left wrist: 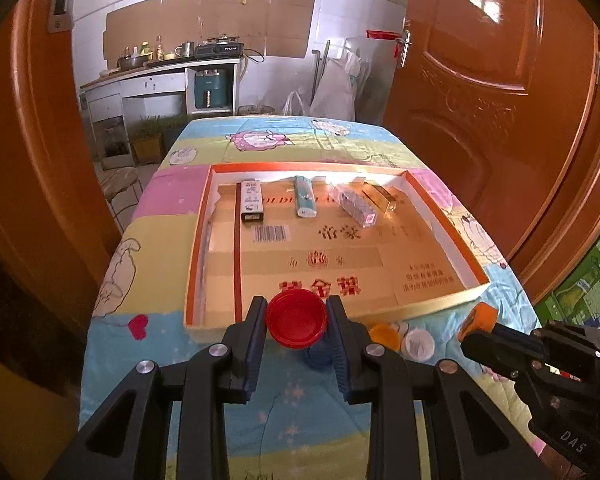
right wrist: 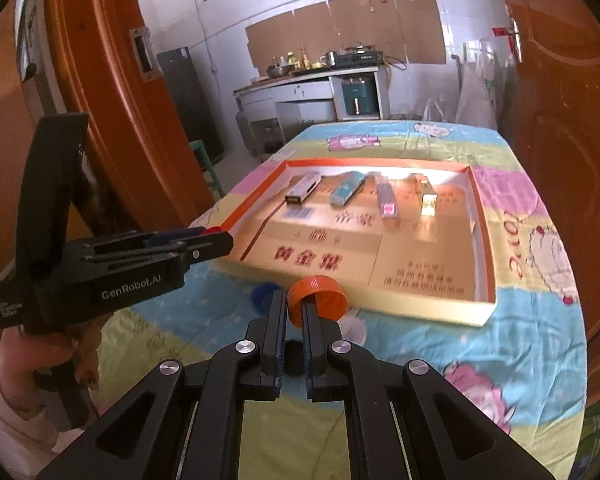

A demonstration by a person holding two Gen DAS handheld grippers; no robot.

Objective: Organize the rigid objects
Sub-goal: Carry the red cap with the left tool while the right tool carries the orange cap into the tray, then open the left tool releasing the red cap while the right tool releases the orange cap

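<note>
Two hand-held tongs hover before a shallow orange-rimmed tray. The left gripper clamps a red bottle cap across its width. The right gripper is pinched shut on the wall of an orange cap. Both caps look light, rigid and smooth, so they are likely to slip unless squeezed squarely across the rim. Ahead, four small boxes lie in the tray.
</note>
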